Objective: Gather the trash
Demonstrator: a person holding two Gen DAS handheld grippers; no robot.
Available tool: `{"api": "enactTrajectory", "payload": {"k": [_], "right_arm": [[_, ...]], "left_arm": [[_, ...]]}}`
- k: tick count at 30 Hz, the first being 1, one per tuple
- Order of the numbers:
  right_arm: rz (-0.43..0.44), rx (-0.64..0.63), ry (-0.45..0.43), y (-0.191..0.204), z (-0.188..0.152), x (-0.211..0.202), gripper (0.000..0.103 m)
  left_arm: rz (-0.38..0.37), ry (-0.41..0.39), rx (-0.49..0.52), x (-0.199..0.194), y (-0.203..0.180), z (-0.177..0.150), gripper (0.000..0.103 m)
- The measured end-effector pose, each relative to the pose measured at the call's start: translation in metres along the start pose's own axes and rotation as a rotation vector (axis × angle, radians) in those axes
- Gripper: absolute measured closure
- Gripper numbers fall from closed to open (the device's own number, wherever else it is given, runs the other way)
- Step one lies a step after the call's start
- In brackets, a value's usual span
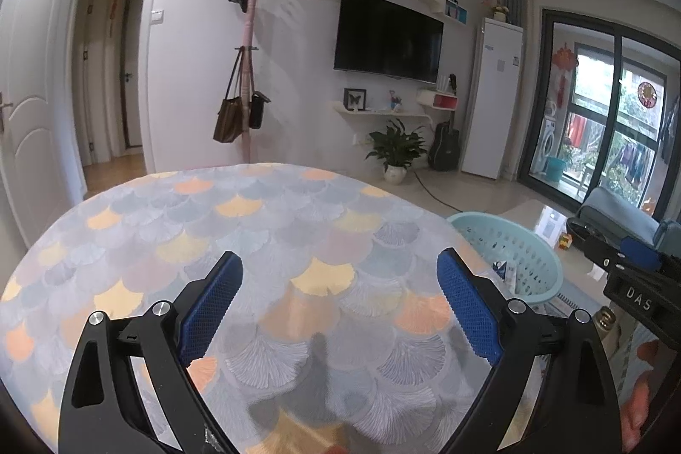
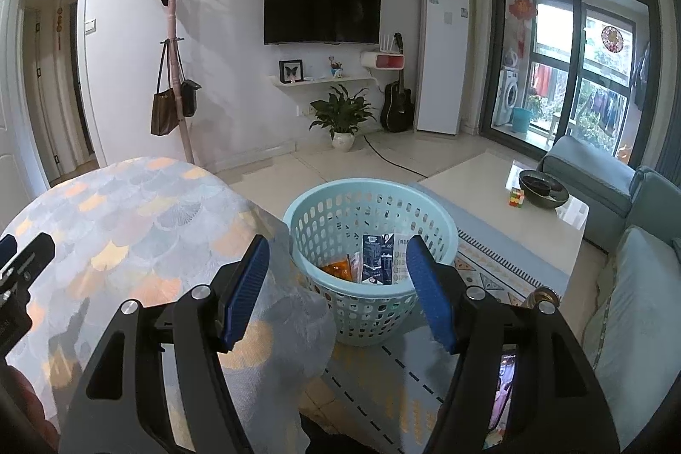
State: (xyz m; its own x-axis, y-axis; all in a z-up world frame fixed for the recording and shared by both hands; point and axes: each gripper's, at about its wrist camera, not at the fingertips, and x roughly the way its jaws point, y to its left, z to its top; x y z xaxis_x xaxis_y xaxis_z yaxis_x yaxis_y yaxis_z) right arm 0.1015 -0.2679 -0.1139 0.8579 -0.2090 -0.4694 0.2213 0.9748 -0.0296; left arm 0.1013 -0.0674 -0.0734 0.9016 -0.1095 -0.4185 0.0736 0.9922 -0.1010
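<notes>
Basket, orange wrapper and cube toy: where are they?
basket (image 2: 298, 213): right wrist view, on its left rim.
orange wrapper (image 2: 338, 269): right wrist view, its middle, inside the basket.
cube toy (image 2: 516, 197): right wrist view, its front face.

- Left wrist view looks low across the table (image 1: 255, 224) toward the TV wall.
- Right wrist view faces down over the basket (image 2: 370, 194); both share these.

table (image 1: 238, 224): scale-pattern cloth | floor rug (image 2: 383, 377): basket (image 2: 332, 215) holding wrappers (image 2: 376, 258)

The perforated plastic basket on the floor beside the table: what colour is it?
Light turquoise plastic basket, pale mint-blue all over; it shows best in the right wrist view.
</notes>
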Motion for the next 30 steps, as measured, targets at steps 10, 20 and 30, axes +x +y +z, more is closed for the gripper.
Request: {"api": "enactTrajectory", "payload": {"k": [10, 20, 30], "right_arm": [[0.001, 0.000, -0.003, 0.0007, -0.0022, -0.0024, 0.040], [0.003, -0.002, 0.007, 0.0020, 0.0040, -0.0032, 0.040], [0.003, 0.001, 0.012, 0.0008, 0.0046, -0.0017, 0.040]], "left_arm": [[0.010, -0.002, 0.005, 0.0026, 0.0022, -0.0007, 0.013], [0.012, -0.003, 0.008, 0.0028, 0.0024, -0.0013, 0.013], [0.014, 0.000, 0.011, 0.0024, 0.0035, -0.0020, 0.013]]}}
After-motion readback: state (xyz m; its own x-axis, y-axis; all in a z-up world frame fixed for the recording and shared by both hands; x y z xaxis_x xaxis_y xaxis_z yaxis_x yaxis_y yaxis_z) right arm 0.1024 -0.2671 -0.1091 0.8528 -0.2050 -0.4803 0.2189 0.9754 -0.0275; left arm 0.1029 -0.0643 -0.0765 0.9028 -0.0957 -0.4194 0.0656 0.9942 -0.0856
